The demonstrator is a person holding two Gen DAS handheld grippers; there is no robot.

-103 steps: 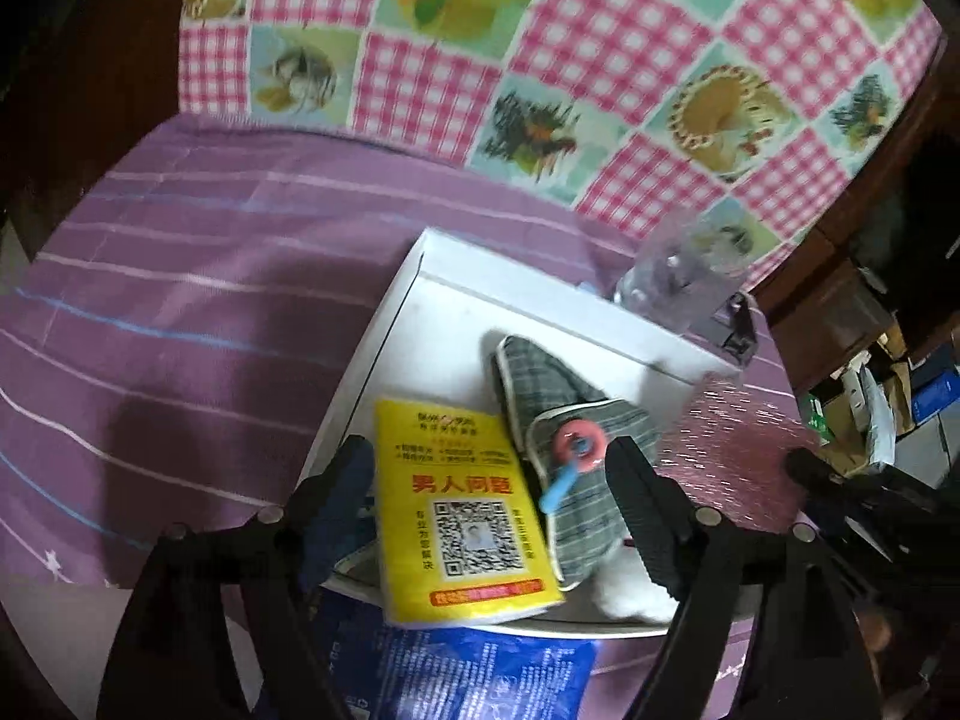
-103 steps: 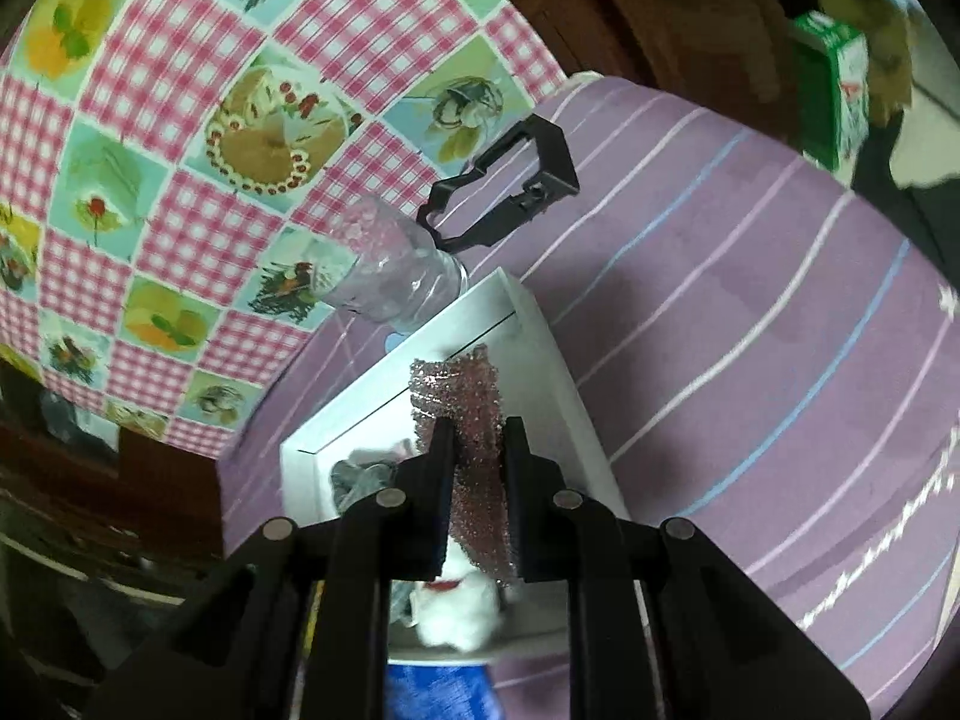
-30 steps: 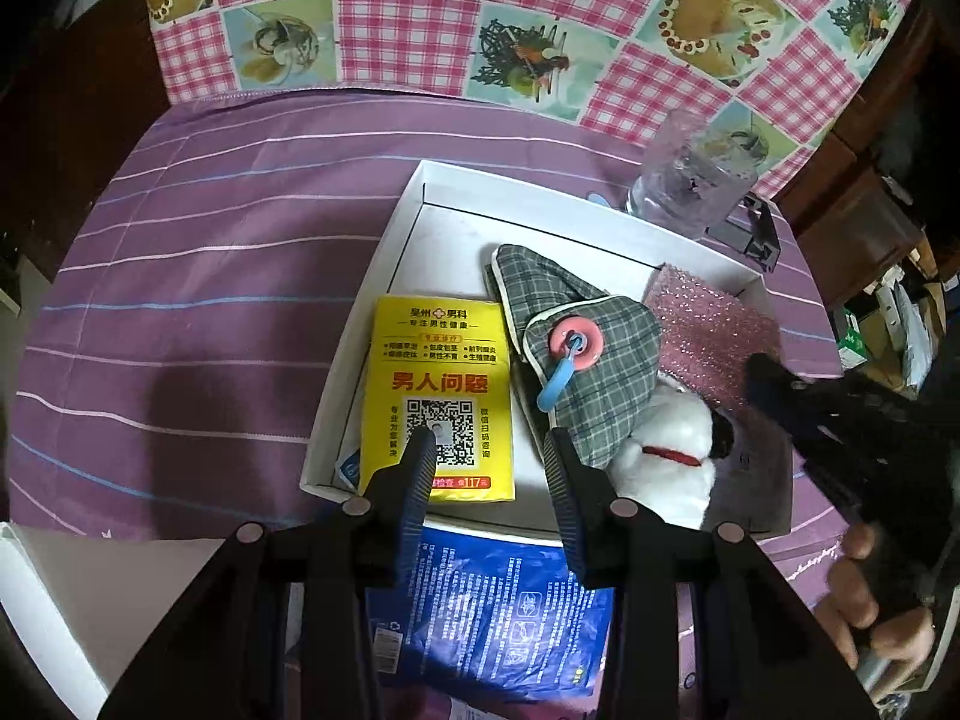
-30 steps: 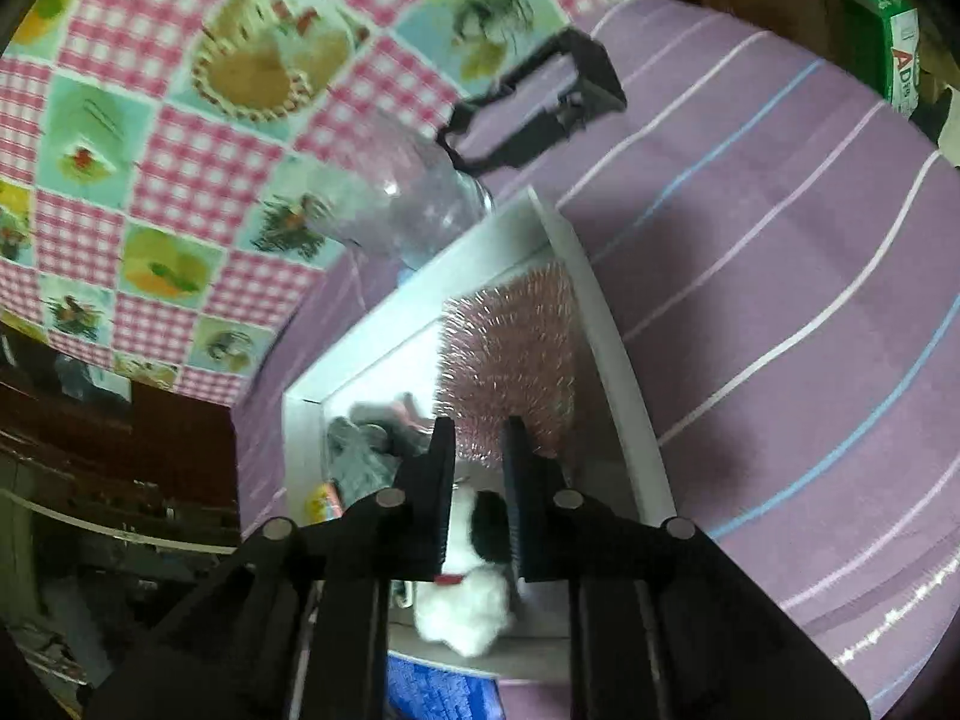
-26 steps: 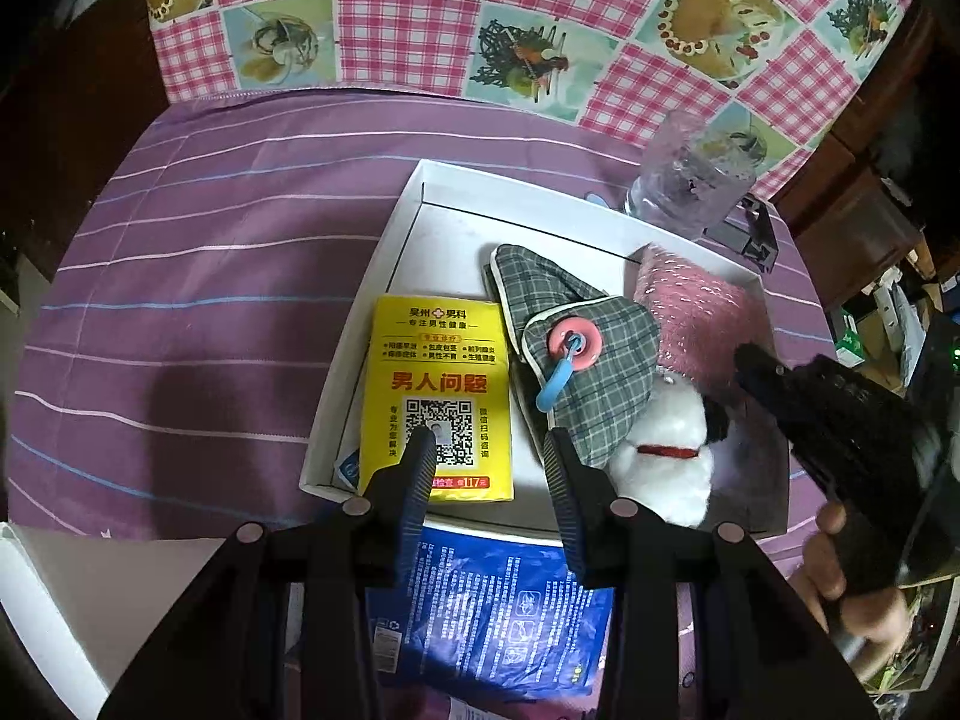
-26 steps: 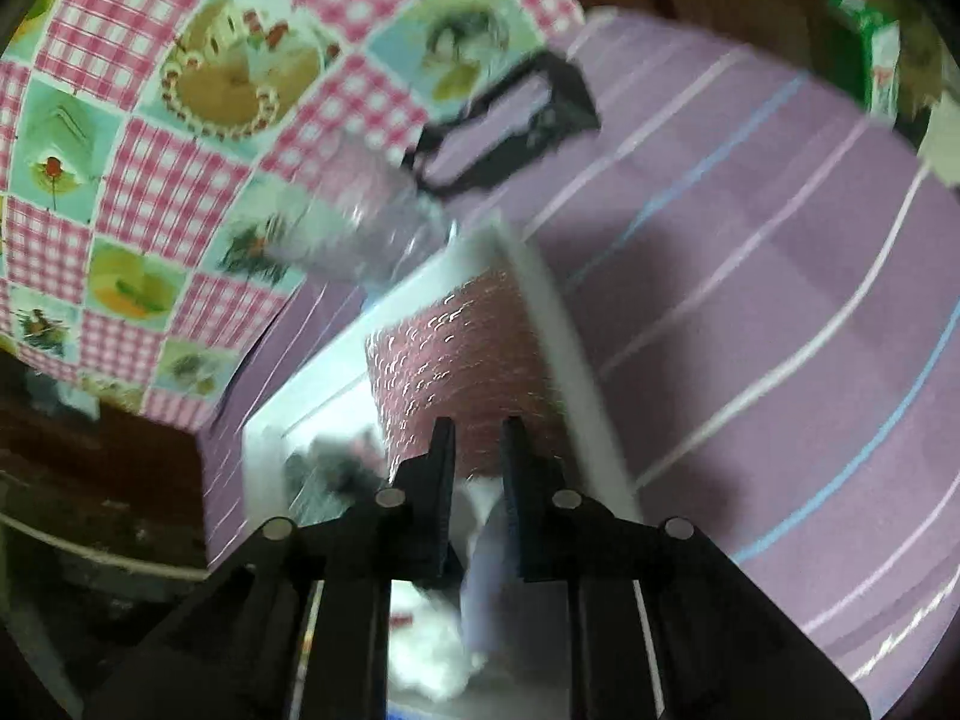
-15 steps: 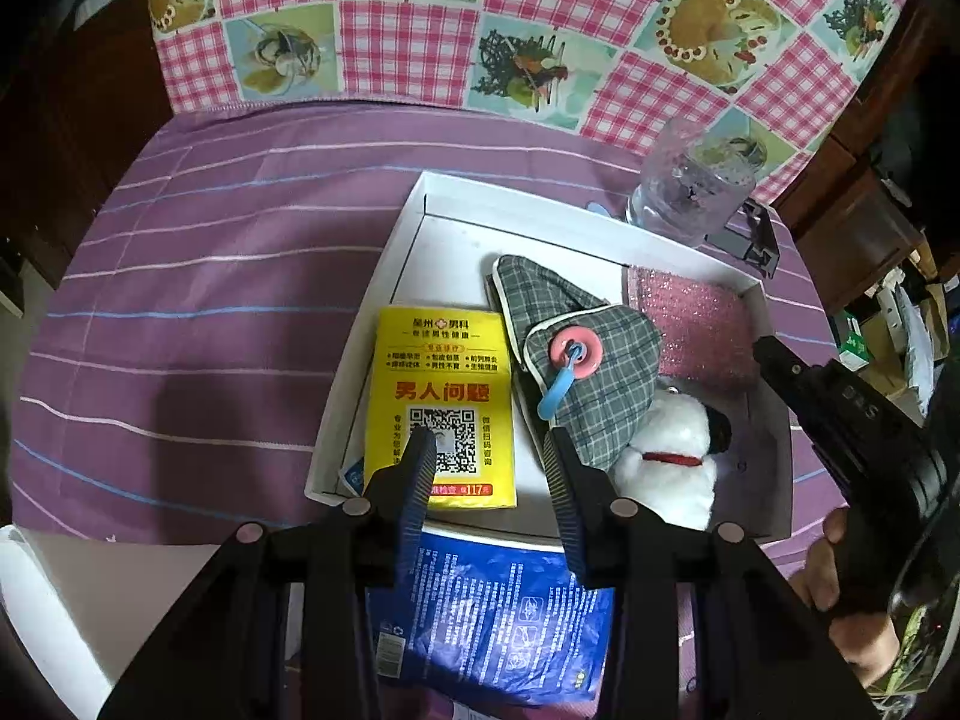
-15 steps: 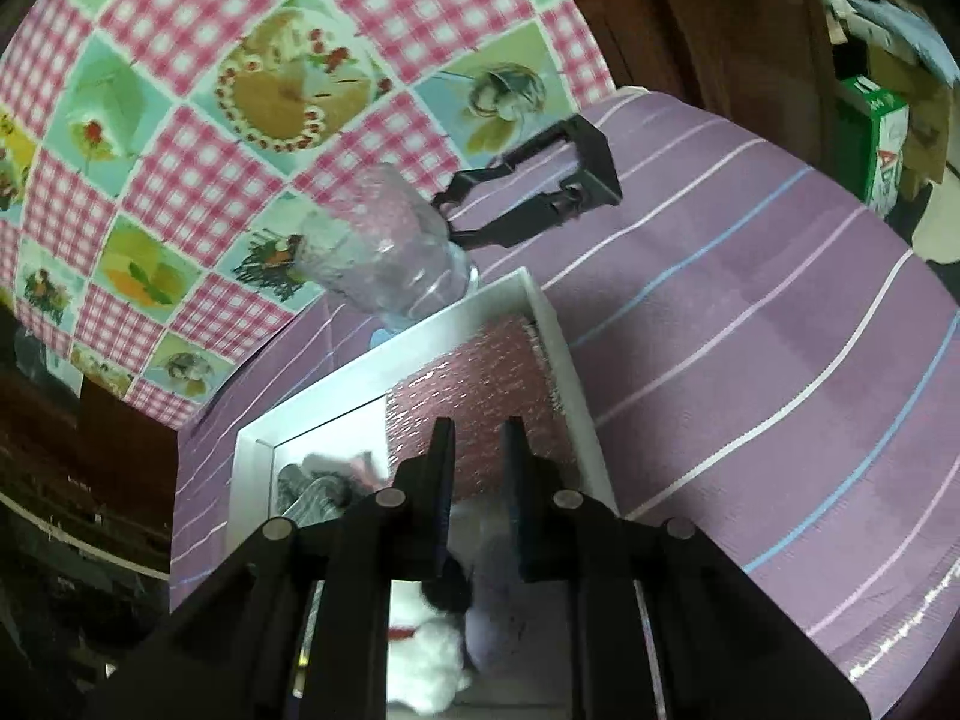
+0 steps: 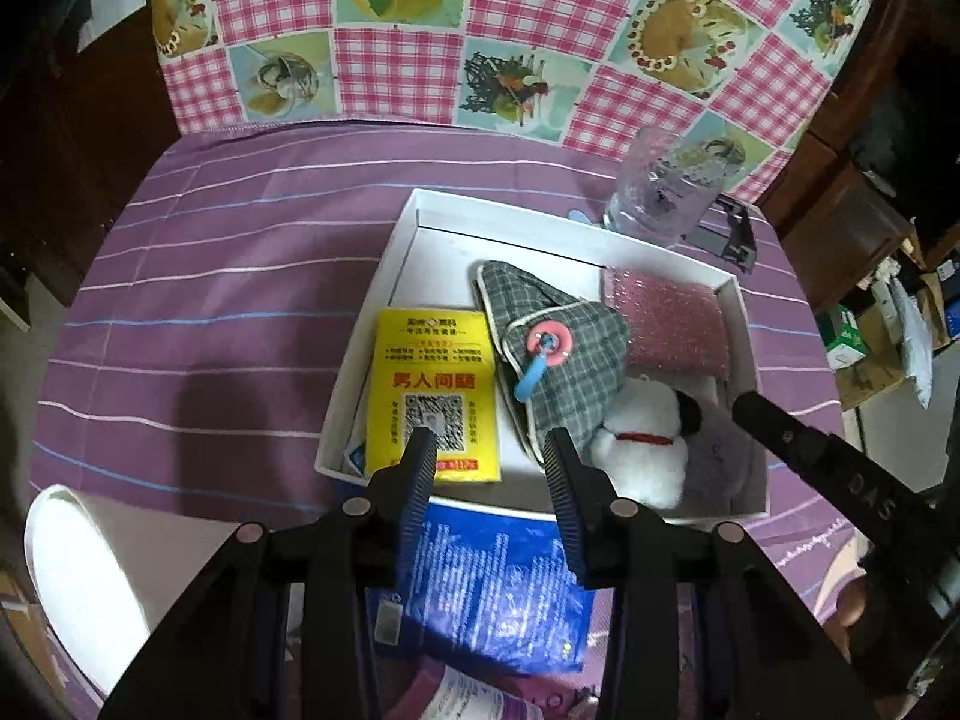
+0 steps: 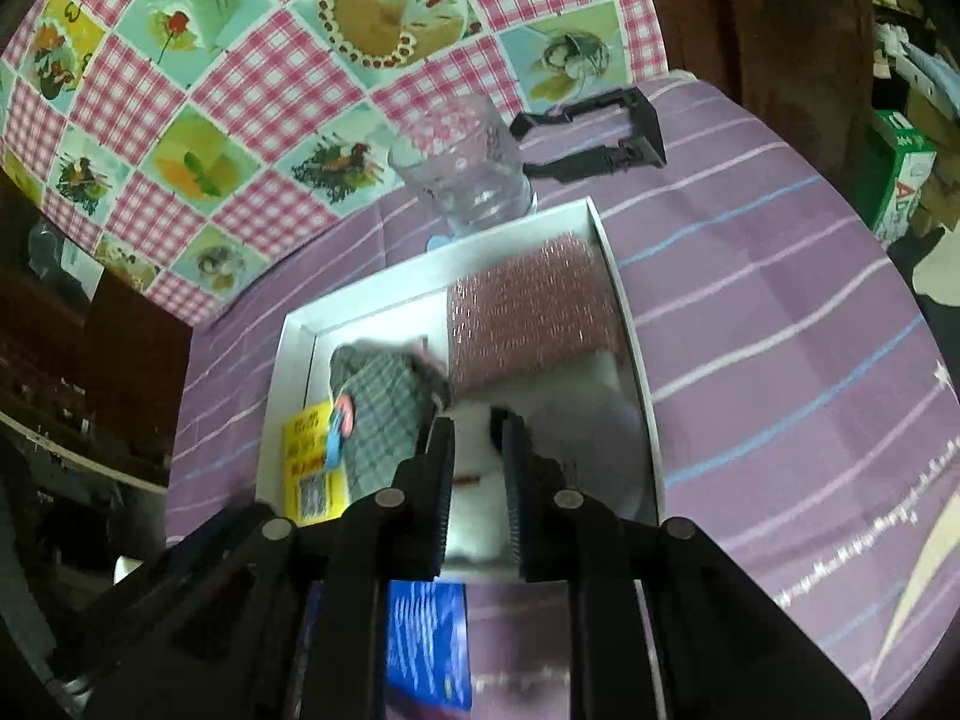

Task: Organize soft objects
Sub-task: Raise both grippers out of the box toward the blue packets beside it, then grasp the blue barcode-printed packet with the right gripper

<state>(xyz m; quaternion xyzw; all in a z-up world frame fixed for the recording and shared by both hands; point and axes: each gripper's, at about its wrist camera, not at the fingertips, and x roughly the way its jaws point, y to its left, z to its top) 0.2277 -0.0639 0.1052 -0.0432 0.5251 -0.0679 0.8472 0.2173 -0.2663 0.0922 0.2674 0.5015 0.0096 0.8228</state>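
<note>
The white tray (image 9: pixel 414 228) lies just ahead of and below both claws on the purple-striped bench (image 9: pixel 228 276), and it already carries the soft things: a yellow packet (image 9: pixel 435 372) straight ahead of the left claw (image 9: pixel 487 456), a grey plaid cloth pouch (image 9: pixel 570 348) a little to that claw's right, a white plush toy (image 9: pixel 642 450) further right, and a pink glittery sponge (image 9: pixel 666 324) in the far right corner. The left claw hangs part open with nothing between its pads. The right claw (image 10: pixel 477 468) is narrowly parted and also empty; the plush shows through its gap but lies below, untouched. A blue packet (image 9: pixel 498 588) lies outside the tray, directly under the left claw, and looks to be the next item to tidy. To do that well, widen the left claw, come down squarely over the packet's near edge, pinch the film without crumpling it, and lift clear of the tray's front wall before setting it into the bare strip beyond the yellow packet. Keep the right claw away from the clear glass (image 10: pixel 462 168) beyond the tray.
</note>
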